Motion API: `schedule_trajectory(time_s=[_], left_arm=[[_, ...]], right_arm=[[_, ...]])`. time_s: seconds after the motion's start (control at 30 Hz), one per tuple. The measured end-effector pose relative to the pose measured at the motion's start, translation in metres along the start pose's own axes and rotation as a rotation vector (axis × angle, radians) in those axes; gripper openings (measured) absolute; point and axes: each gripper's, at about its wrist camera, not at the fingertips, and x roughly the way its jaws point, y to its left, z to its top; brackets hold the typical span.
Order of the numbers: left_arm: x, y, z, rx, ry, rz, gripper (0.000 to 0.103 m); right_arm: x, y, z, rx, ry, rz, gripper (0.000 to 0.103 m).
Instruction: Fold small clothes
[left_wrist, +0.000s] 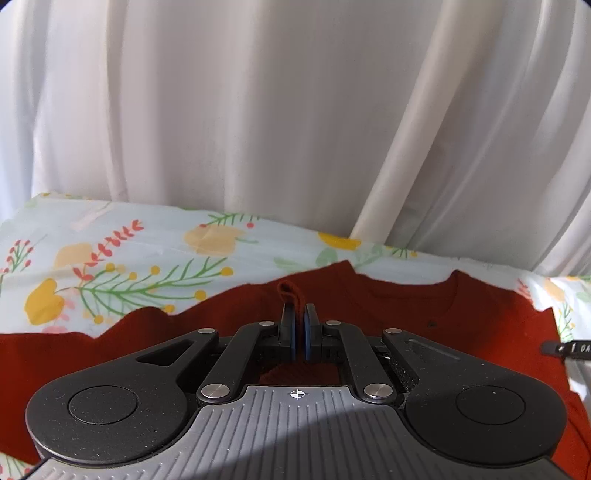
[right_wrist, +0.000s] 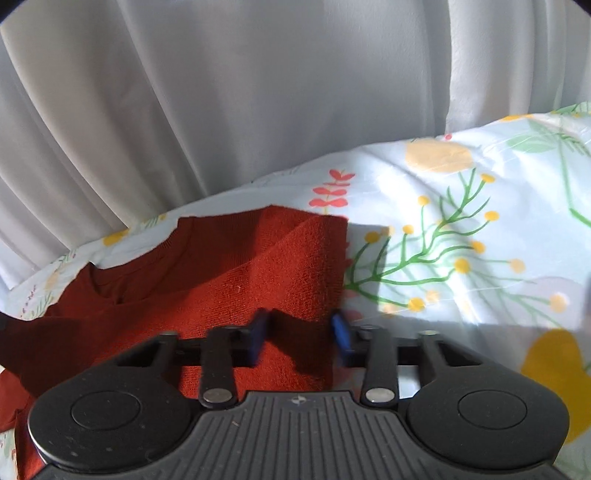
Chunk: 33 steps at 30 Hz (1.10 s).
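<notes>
Knitwear is the job: a rust-red sweater (left_wrist: 406, 314) lies spread on a flowered sheet (left_wrist: 129, 251) (a bed or a tabletop under it, I cannot tell), its neckline toward the white curtain (left_wrist: 258, 110) behind.

The left gripper (left_wrist: 298, 321) has its jaws pinched shut on a small fold of the red knit, and a loop of fabric pokes up just past the pads. That pinch sits out along the side of the sweater, away from the neckline, which looks to me like the hold one takes to carry a sleeve or side edge across the body.

The right gripper (right_wrist: 301, 328) hovers over the other side, where a flap of the sweater (right_wrist: 280, 266) is already laid over, its straight edge running beside the bare sheet (right_wrist: 461, 240). Its jaws stand partly open with the red cloth between them; the blue pads are blurred and do not appear to press on anything, so I judge it is holding nothing. Placed right at that folded edge, it seems set to pinch it.
</notes>
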Motion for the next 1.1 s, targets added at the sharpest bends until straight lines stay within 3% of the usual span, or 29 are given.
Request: schedule_trajectory(time_s=[0.03, 0.07, 0.2, 0.37, 0.47, 0.53, 0.6, 0.63, 0.7, 0.8, 0.87, 0.9, 0.97, 1.03, 1.1], left_arm=[[0.002, 0.000, -0.001, 0.009, -0.004, 0.015, 0.006], [0.002, 0.000, -0.001, 0.017, -0.012, 0.030, 0.006], [0.014, -0.001, -0.010, 0.022, -0.002, 0.047, 0.006], [0.041, -0.007, -0.029, 0.072, 0.069, 0.116, 0.008], [0.031, 0.002, -0.028, 0.020, 0.097, 0.125, 0.018], [0.010, 0.002, -0.025, 0.017, 0.035, 0.089, 0.032], [-0.007, -0.005, -0.023, -0.005, -0.031, 0.024, 0.060], [-0.011, -0.011, -0.024, -0.030, -0.047, -0.021, 0.064], [-0.005, -0.024, -0.030, -0.083, -0.013, -0.126, 0.083], [0.016, -0.042, -0.047, -0.139, 0.077, -0.247, 0.086], [0.033, -0.042, -0.058, -0.199, 0.121, -0.283, 0.086], [0.033, -0.040, -0.063, -0.212, 0.080, -0.285, 0.086], [0.030, -0.035, -0.067, -0.204, 0.056, -0.248, 0.085], [0.026, -0.029, -0.068, -0.190, 0.057, -0.231, 0.084], [0.023, -0.023, -0.068, -0.176, 0.061, -0.192, 0.084]], right_arm=[[0.001, 0.003, -0.001, -0.022, -0.013, -0.009, 0.013], [-0.002, 0.008, -0.002, -0.068, -0.041, -0.020, 0.010], [-0.007, 0.016, -0.002, -0.142, -0.146, -0.113, 0.007], [0.008, 0.010, -0.008, -0.151, -0.146, -0.179, 0.007], [0.003, 0.014, -0.008, -0.161, -0.160, -0.202, 0.011], [-0.011, 0.013, -0.008, -0.137, -0.193, -0.210, 0.016], [-0.027, 0.016, -0.012, -0.129, -0.222, -0.148, 0.017], [-0.033, 0.019, -0.016, -0.128, -0.217, -0.086, 0.017], [-0.034, 0.031, -0.023, -0.133, -0.173, 0.051, 0.017], [-0.011, 0.049, -0.037, -0.057, -0.036, 0.298, 0.018], [0.013, 0.042, -0.045, 0.116, 0.084, 0.471, 0.019], [0.022, 0.036, -0.049, 0.191, 0.117, 0.501, 0.019], [0.032, 0.017, -0.056, 0.321, 0.100, 0.528, 0.010], [0.031, -0.002, -0.056, 0.410, 0.066, 0.497, 0.004], [0.023, -0.017, -0.052, 0.404, 0.010, 0.432, 0.000]])
